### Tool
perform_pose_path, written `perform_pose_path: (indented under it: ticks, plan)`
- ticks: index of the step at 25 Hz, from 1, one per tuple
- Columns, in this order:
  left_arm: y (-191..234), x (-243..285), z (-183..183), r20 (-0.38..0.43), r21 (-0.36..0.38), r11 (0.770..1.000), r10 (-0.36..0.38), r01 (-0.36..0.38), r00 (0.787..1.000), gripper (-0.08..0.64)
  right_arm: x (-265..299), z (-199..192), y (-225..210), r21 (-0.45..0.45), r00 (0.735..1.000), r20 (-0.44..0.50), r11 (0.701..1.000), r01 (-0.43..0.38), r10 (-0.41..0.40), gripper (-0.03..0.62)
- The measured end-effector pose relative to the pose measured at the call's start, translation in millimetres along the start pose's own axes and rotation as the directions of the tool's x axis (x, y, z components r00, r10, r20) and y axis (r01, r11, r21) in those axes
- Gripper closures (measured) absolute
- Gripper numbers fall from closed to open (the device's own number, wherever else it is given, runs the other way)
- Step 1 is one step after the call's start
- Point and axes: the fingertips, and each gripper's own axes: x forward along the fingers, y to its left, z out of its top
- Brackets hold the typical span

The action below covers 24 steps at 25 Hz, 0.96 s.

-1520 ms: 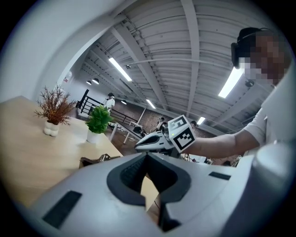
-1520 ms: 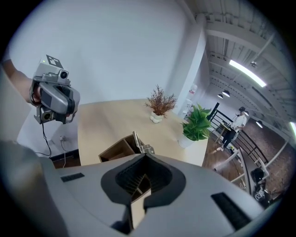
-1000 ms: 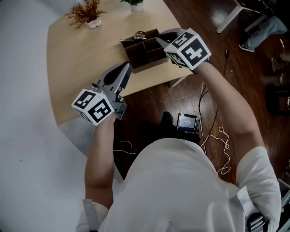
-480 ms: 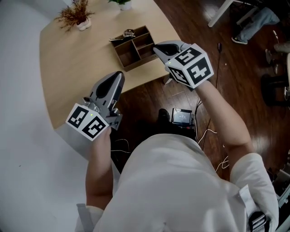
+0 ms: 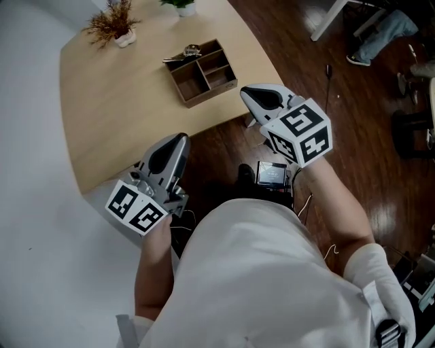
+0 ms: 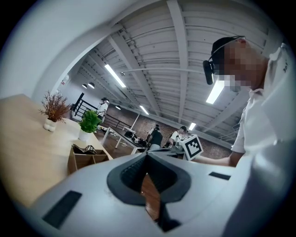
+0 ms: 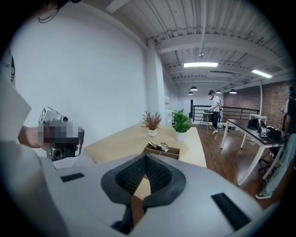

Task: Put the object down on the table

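Head view: wooden box, taken as the object, is seen resting on table | left gripper, right gripper: jaws pressed together, nothing held, both positioned off the table | put-down judged complete.

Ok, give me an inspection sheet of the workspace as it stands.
Surface: light wooden table, mostly bare.
Job's things: metal object lying in the back compartment of the wooden organiser box.
Clutter: dried plant and green plant at the far end.
Grippers: left gripper and right gripper both shut, empty, by the near edge.
Cables: white cable on the floor.
Surroundings: dark wood floor, small screen device, someone's legs.
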Motion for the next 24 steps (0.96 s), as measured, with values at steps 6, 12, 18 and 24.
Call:
perform_pose_path:
  ticks: [6,12,18,24]
  plan:
    - [-12,-21,-20,-0.006,-0.025,0.999,0.02,-0.02,1.0,0.56,-30,-19,16,0.057,1.0,0.029,0.998,0.001,-0.002,0.589]
    - [-20,-33,-46,-0.017,-0.107,0.994,0.015,-0.017,1.0,0.56,-40,-44,14,0.131,0.999,0.012,0.991,0.034,-0.035,0.589]
    - [-34,-27,-49,-0.063,-0.075,0.995,-0.073,0.068,0.995,0.56,-43,-36,8,0.153,0.997,0.04,0.986,0.059,-0.066,0.589]
    - [-43,-24,-57,-0.119,-0.047,0.988,-0.155,0.15,0.981,0.56,-40,-35,11,0.168,0.994,0.063,0.983,0.076,-0.088,0.589]
